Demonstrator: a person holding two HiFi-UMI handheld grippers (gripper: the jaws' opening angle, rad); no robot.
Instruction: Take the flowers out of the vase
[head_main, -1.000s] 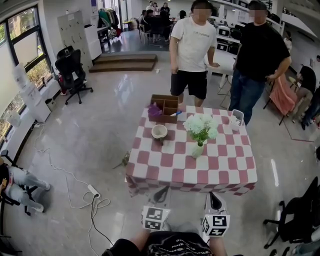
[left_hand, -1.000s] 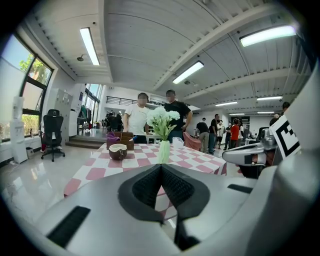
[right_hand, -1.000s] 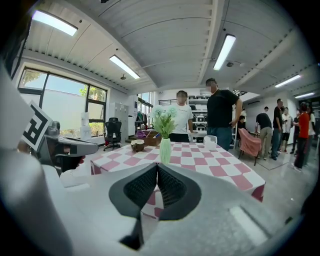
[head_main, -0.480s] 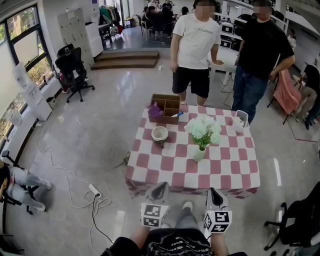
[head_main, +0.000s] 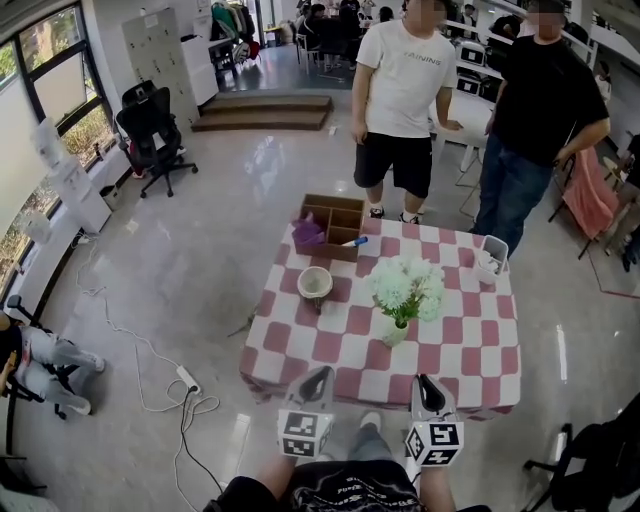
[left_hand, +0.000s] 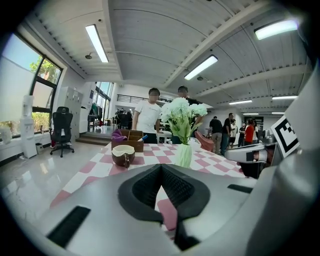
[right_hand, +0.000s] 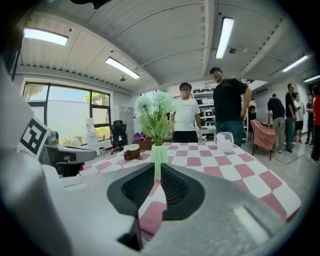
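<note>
1. The flowers (head_main: 405, 285), white blooms on green stems, stand upright in the vase (head_main: 396, 331); none is out yet.
2. The pale green vase stands on the table (head_main: 470, 350), which is covered in a red-and-white checked cloth. It is a little right of the middle, on the near half.
3. A bowl (head_main: 315, 284) sits left of the vase and farther back, well apart from it.
4. A wooden box (head_main: 340, 212) rests at the far edge, with a purple cloth (head_main: 307, 232) at its left front. A white cup (head_main: 490, 262) stands near the far right corner.
5. The left gripper (head_main: 321, 374) is at the table's near edge, left of the vase and well apart from it. Its jaws are pressed together at the tips, with nothing between them.
6. The right gripper (head_main: 425, 381) is beside it at the same edge, pointing toward the vase. Its jaws have just been opening and now show a narrow slit. Nothing is between them; the distant vase lines up with the gap.
7. Two people (head_main: 405, 100) stand just beyond the far side of the table.
8. An office chair (head_main: 150, 135) stands by the windows at the left, and a power strip (head_main: 186, 379) lies on the floor.
</note>
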